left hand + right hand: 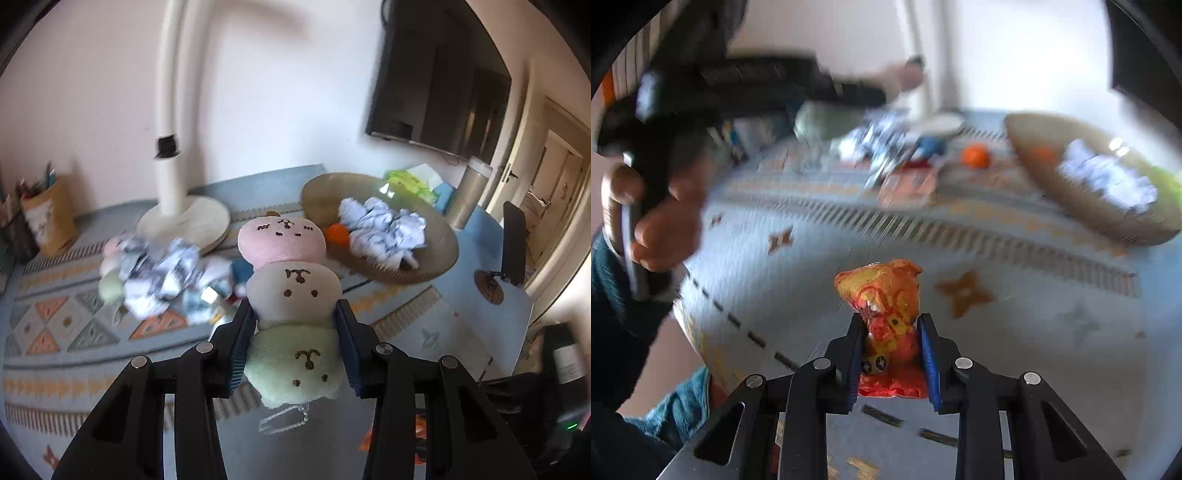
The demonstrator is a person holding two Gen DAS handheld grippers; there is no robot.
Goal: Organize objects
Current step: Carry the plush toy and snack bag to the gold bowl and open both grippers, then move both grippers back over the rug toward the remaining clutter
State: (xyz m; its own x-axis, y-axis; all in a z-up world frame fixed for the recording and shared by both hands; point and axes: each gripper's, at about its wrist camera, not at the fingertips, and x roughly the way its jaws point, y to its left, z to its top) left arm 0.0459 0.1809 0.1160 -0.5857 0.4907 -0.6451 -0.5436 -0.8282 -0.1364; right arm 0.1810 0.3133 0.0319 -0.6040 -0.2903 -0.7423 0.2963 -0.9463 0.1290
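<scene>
So right now both claws are loaded. My left gripper (pixel 295 332) is pinched on a plush toy (pixel 291 306), the kind with 3 little stacked faces (pink, beige, green), gripped around the middle one and held up over the rug (pixel 66 332). My right gripper (pixel 891 350) is squeezed tight on a crinkly orange and yellow snack packet (pixel 886 314), also lifted off the rug.

My guess is both go to the woven tray (pixel 436 266) on the right, since it already has a wad of crumpled paper (pixel 384 229) and an orange ball (pixel 337 234) in it. To do it well I'd bring 1 hand over at a time, lower until the item is inside the rim, then let go, because dropping from up high could bounce the toy out. The toy's bead chain (pixel 295 417) dangles underneath and could snag the rim.

Stuff around: a messy pile of paper and wrappers (pixel 162 284) on the rug's left, a white lamp base (pixel 184 221) behind it, and a tall tumbler (pixel 471 192) just behind the tray that I'd rather not knock. In the right view another orange ball (pixel 975 156) sits loose on the rug, and my left hand (pixel 661 221) crosses that side.
</scene>
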